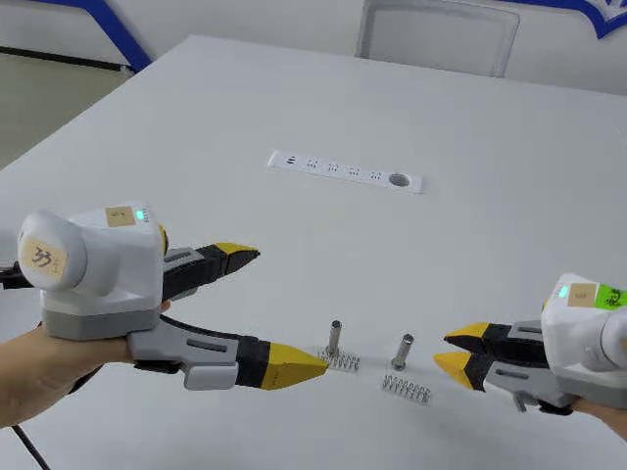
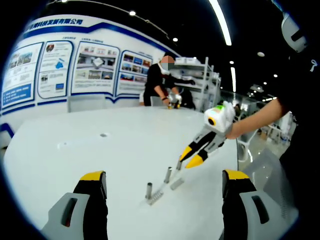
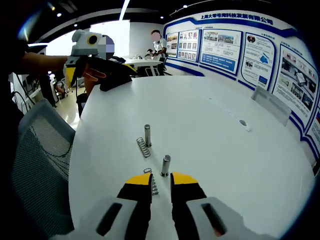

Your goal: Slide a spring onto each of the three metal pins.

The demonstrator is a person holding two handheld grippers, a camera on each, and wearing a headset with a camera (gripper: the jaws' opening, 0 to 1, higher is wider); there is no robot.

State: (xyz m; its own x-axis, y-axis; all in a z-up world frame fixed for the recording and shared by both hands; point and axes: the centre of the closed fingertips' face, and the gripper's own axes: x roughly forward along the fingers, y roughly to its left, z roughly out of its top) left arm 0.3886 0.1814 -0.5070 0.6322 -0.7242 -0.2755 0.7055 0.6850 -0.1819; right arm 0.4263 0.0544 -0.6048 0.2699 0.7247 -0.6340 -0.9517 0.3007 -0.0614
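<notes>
Two short metal pins stand upright on the white table [image 1: 294,108]: the left pin [image 1: 334,337] and the right pin [image 1: 403,349]. A spring [image 1: 339,360] lies at the foot of the left pin, and a second spring [image 1: 406,390] lies just in front of the right pin. My left gripper [image 1: 274,308] hovers left of the pins with its jaws spread wide and nothing in them. My right gripper [image 1: 458,350] points at the right pin from the right, jaws a little apart and empty. The right gripper view has the right pin [image 3: 165,165] just ahead of the fingertips [image 3: 140,180].
A white power strip [image 1: 345,170] is set flat in the middle of the table. A grey chair [image 1: 436,34] stands at the far edge. Another person [image 2: 160,82] stands at a table far behind.
</notes>
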